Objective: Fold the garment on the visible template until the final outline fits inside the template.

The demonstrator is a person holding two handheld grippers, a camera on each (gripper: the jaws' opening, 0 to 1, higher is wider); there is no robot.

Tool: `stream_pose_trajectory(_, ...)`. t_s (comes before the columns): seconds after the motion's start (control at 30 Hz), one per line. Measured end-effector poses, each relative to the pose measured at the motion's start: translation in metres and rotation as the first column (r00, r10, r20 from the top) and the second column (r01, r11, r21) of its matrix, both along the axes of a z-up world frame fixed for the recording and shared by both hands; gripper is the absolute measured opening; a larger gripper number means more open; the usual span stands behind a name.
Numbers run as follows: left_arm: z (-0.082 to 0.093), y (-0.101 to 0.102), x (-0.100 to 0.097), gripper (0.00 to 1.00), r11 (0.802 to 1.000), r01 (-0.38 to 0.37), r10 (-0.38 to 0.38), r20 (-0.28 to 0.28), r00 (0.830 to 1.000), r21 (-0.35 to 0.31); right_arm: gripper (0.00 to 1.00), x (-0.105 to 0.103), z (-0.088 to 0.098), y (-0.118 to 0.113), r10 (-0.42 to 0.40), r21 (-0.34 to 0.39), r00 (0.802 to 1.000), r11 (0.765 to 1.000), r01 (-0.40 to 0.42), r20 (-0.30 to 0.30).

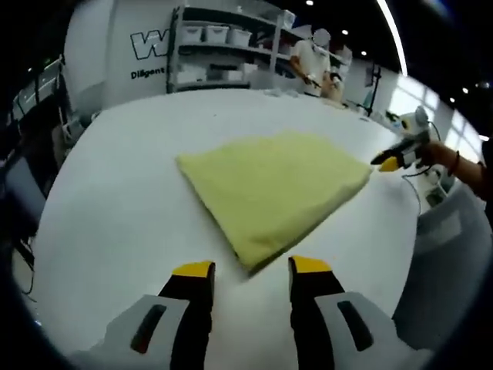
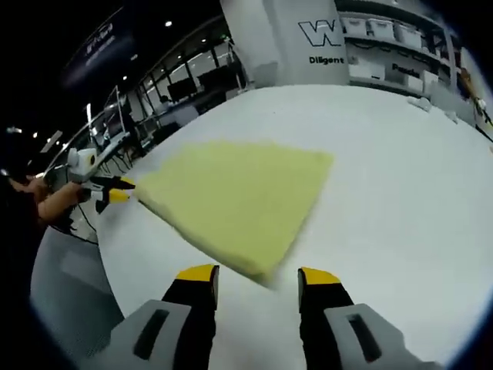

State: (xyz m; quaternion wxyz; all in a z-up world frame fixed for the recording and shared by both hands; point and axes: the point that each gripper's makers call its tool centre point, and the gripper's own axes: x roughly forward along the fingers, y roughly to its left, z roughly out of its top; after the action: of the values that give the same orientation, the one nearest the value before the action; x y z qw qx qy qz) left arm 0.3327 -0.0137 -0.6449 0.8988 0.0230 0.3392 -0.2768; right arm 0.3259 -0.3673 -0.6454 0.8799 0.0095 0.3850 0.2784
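Folded pale-yellow cloth garment (image 1: 273,193) lies flat on the white table (image 1: 115,216); both my grippers, left (image 1: 251,271) and right (image 2: 257,277), hover open and empty, so probably a last outline check.

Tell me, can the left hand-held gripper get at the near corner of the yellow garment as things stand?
Probably yes. The left hand-held gripper is open, and the folded yellow garment has its near corner lying just ahead between the jaws, with only bare white table around it.

White table (image 1: 115,216) with 1 folded yellow garment (image 1: 273,189) flat on it
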Motion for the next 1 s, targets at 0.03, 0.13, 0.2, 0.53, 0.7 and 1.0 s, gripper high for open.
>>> stream_pose_trajectory(0.03,0.004,-0.001,-0.001,0.47,1.000,-0.018,0.018,0.003,1.000,-0.017,0.45,0.000,0.002,0.000,-0.002,-0.005,1.000,1.000,0.002,0.008)
stream_pose_trajectory(0.13,0.012,-0.004,-0.006,0.55,0.998,-0.045,0.045,0.001,0.999,-0.051,0.55,-0.004,0.012,0.003,-0.016,-0.001,1.000,1.000,0.017,0.023)
stream_pose_trajectory(0.2,0.017,-0.004,-0.011,0.62,0.996,-0.069,0.070,0.000,0.998,-0.059,0.63,-0.006,0.018,0.006,-0.031,0.011,0.999,0.999,0.031,0.035)
stream_pose_trajectory(0.53,0.033,-0.010,-0.036,0.91,0.989,-0.129,0.130,-0.003,0.992,-0.071,0.87,-0.022,0.051,0.021,-0.070,0.082,0.993,0.995,0.063,0.094)
stream_pose_trajectory(0.7,0.046,-0.021,-0.049,0.97,0.990,-0.117,0.118,0.011,0.993,-0.073,0.98,-0.032,0.065,0.027,-0.084,0.108,0.989,0.992,0.071,0.119)
stream_pose_trajectory(1.0,0.056,-0.025,-0.062,0.99,0.992,-0.111,0.113,0.031,0.993,-0.055,0.99,-0.048,0.079,0.023,-0.102,0.080,0.978,0.993,0.089,0.181)
